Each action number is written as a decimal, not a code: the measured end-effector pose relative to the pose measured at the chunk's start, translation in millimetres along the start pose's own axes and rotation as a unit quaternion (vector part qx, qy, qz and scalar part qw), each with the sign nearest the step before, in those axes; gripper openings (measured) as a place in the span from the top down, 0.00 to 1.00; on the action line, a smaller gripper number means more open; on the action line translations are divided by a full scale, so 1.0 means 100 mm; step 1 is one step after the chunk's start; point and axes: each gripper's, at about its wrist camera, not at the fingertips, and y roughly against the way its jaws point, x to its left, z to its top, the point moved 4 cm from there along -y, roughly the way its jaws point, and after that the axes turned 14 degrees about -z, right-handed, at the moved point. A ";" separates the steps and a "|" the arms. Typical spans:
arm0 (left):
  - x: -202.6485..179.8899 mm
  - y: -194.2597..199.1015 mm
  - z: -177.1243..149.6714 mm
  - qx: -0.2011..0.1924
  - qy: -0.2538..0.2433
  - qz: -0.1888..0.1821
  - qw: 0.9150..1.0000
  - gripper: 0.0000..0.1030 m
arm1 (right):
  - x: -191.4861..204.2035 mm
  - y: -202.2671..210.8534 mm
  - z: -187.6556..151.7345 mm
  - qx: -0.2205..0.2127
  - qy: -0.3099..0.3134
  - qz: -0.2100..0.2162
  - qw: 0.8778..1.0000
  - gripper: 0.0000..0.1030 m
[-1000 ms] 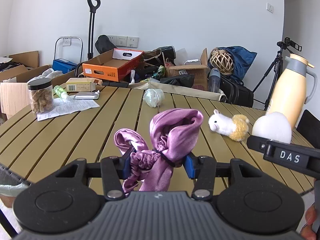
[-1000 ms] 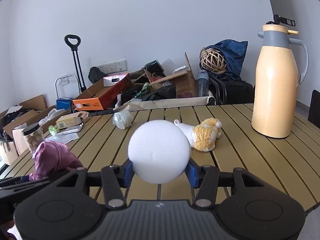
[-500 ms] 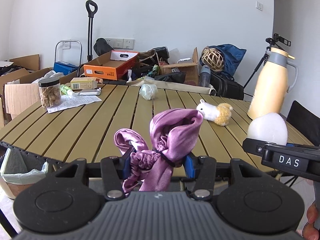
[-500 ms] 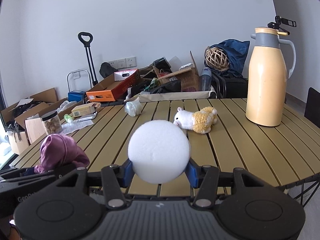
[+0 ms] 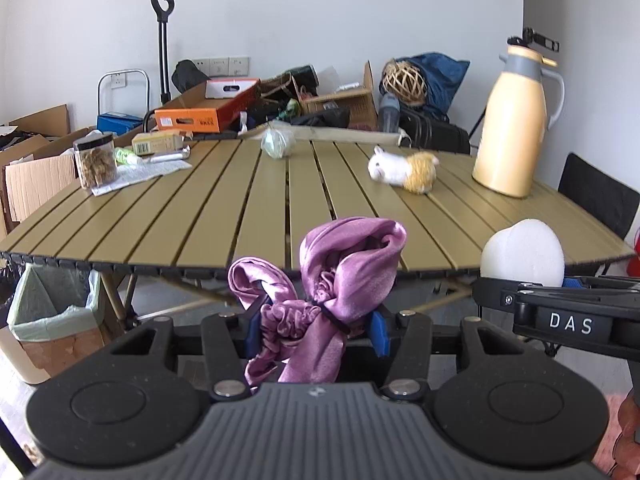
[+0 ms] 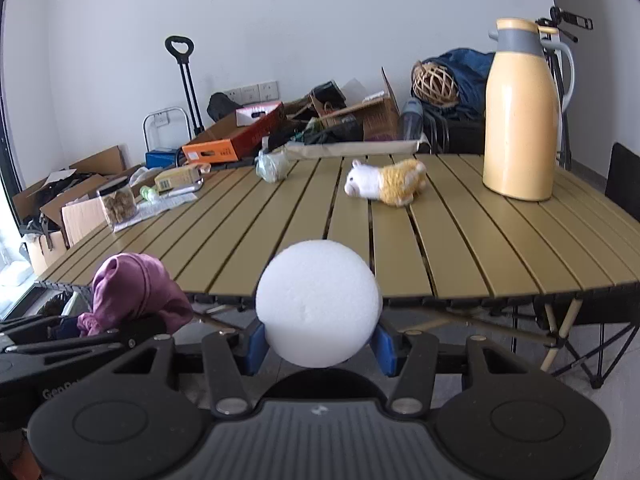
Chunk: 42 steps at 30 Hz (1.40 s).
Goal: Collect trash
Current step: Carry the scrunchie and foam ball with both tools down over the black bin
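Both grippers (image 5: 314, 330) (image 6: 318, 344) withdrawn past table (image 5: 224, 216) edge

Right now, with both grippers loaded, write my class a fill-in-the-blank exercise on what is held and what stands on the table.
1. The left gripper is shut on a ____ satin scrunchie.
2. The right gripper holds a white foam ____.
3. On the slatted table, the plush toy lies between the crumpled plastic wrap and the tall yellow ____.
4. Beside the table's left end, on the floor, stands a lined ____.

Missing words: purple; ball; jug; bin
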 end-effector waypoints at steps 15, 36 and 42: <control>-0.03 -0.30 -0.59 0.079 -0.007 0.007 0.997 0.51 | -0.11 -0.37 -0.68 0.091 0.010 0.002 0.996 0.50; 0.37 -1.04 -1.30 0.200 0.039 0.030 0.979 0.51 | -0.24 -1.17 -1.37 0.220 0.017 -0.018 0.975 0.50; 0.59 -1.20 -1.39 0.225 0.062 0.046 0.971 0.51 | -0.25 -1.35 -1.43 0.240 0.020 -0.020 0.970 0.50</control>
